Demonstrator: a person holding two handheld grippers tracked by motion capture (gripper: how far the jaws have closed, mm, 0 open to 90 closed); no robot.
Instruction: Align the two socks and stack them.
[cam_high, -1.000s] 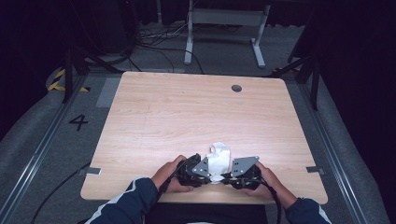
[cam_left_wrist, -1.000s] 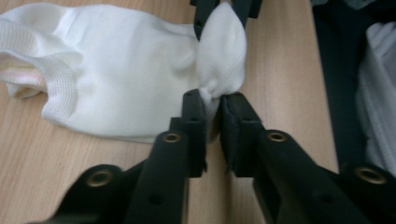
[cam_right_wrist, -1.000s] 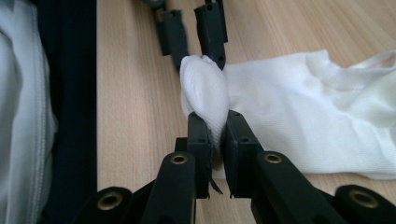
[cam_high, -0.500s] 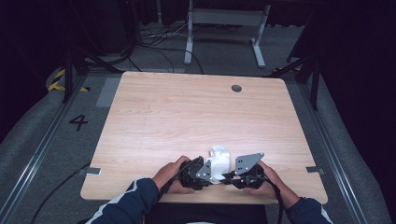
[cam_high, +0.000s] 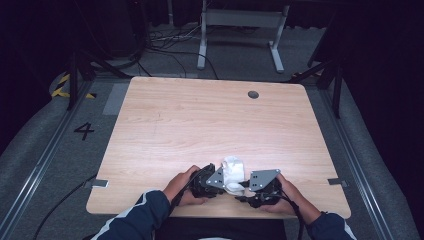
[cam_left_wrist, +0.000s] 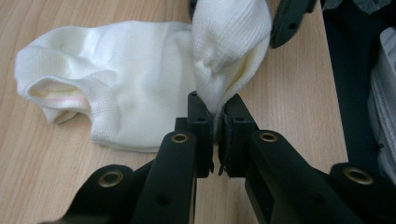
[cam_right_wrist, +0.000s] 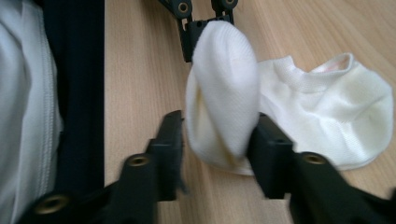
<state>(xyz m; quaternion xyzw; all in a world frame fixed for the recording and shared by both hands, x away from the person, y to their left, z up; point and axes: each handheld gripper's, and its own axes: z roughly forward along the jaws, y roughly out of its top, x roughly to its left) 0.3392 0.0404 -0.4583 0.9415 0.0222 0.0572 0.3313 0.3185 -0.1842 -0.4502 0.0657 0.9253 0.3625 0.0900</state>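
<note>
A white sock lay at the near edge of the wooden worktop, close to the person, between the two grippers. In the high view the left gripper was at the left side of the sock and the right gripper at its right side, each one held in a hand.

In the left gripper view, the left gripper had its jaws together on a thin fold of the sock. The cloth was pinched between the two black tips, and these jaws had just been closing on it. From this pinch the fold rose up as a rounded hump, and the rest of the sock was spread flat on the worktop to the left, with its opening on the far left side.

In the right gripper view, the right gripper had its jaws apart, one on each side of the raised hump of the sock. These jaws had just been opening. The right jaw was against the cloth, and beside the left jaw a small gap was visible, so the cloth was not squeezed. Farther off in this view, the tips of the left gripper held the other end of the hump. The remaining part of the sock lay on the worktop to the right.
</note>
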